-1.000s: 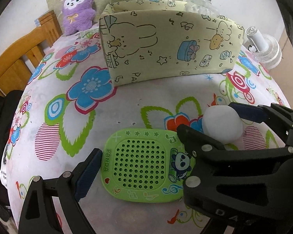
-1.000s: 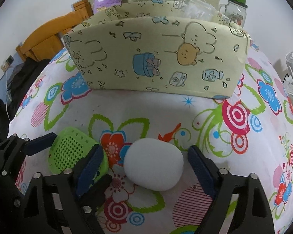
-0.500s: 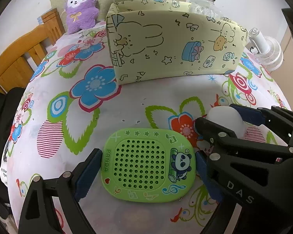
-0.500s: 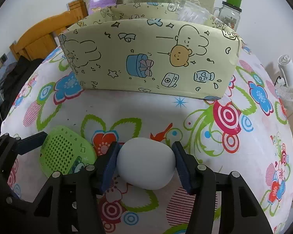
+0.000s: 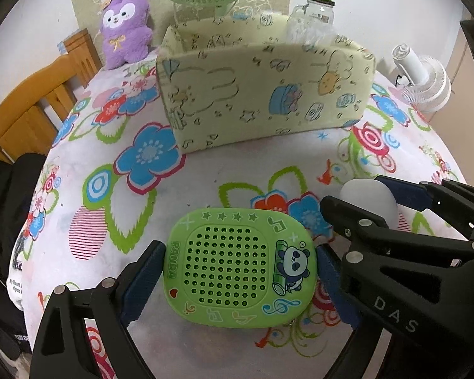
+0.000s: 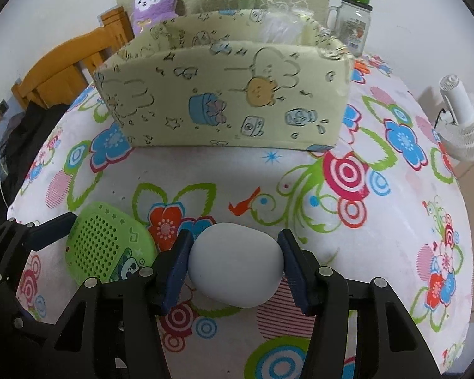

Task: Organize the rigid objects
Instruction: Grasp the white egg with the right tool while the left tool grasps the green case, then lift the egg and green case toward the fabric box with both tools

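One white egg-shaped object (image 6: 235, 263), one green panda case (image 5: 238, 267), one box (image 5: 262, 94).

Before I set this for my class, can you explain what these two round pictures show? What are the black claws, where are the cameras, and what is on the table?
Each black claw is a hand-held gripper carried by a person, with a fisheye camera looking along its fingers. One picture is from the left hand-held gripper, whose open jaws flank a green panda speaker without clearly pressing it. The other is from the right hand-held gripper, shut on a white egg-shaped object. Both lie on a flowered tablecloth. Behind stands a cartoon-printed box.
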The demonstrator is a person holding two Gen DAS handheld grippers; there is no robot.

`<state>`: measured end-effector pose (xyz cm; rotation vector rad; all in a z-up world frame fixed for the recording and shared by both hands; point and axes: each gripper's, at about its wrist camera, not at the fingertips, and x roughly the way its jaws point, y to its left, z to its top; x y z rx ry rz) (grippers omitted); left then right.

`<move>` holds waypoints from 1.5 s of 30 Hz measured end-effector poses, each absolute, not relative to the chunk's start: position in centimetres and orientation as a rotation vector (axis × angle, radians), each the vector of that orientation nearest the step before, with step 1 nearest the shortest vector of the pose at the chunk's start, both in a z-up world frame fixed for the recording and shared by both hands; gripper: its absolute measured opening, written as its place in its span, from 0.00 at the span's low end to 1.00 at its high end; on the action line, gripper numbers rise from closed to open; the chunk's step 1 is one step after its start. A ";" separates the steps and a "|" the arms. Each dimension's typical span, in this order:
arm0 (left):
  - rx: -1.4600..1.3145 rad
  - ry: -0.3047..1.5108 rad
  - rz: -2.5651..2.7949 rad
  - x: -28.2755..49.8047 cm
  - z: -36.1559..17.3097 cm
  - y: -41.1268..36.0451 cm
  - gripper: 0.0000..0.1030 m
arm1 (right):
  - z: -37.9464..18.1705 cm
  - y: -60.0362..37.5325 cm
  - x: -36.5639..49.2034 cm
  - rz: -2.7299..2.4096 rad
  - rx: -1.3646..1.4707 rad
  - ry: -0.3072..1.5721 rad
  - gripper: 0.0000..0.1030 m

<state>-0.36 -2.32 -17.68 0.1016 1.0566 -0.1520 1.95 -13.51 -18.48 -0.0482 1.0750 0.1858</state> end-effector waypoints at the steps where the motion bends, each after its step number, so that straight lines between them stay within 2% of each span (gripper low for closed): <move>1: 0.101 1.055 -0.152 -0.5 -17.4 -2.5 0.92 | -18.2 -13.7 1.9 0.183 -0.044 1.074 0.57; 45: 0.045 0.985 -0.071 -0.5 -6.0 -6.1 0.92 | -6.1 -17.9 2.0 0.204 -0.019 1.001 0.57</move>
